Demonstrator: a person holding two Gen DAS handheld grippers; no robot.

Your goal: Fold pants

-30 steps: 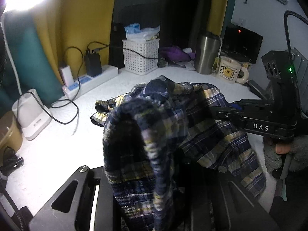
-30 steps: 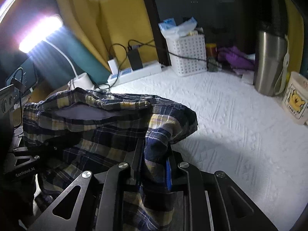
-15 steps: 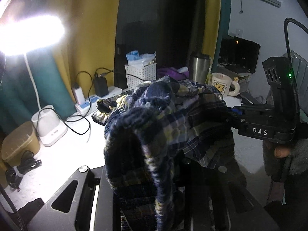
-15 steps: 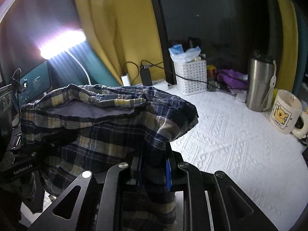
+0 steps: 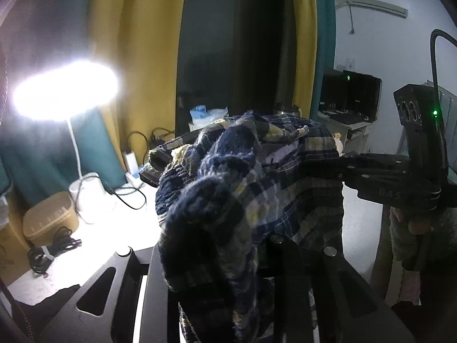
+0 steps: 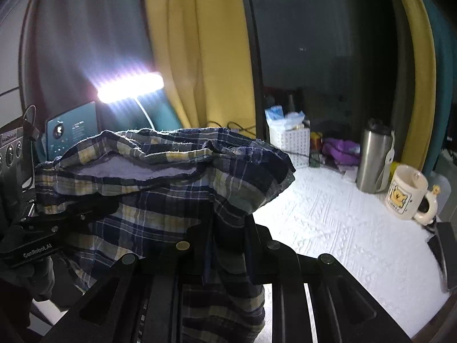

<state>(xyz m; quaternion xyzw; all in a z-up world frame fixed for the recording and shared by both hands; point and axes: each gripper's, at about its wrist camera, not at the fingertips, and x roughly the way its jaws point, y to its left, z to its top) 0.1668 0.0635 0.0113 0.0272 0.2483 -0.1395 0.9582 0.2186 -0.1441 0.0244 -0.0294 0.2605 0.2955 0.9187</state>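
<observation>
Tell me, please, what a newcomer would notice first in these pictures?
The dark blue and yellow plaid flannel pants fill the foreground, bunched and held above the white textured tabletop by the left hand-held gripper and the right hand-held gripper. The glaring white desk lamp blazes at left.

gripper (image 5: 228, 257) tips — buried under pants (image 5: 257, 188)

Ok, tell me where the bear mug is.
In the right wrist view the bear mug stands at the far right of the white table, just right of the steel tumbler, clear of the plaid pants.
</observation>
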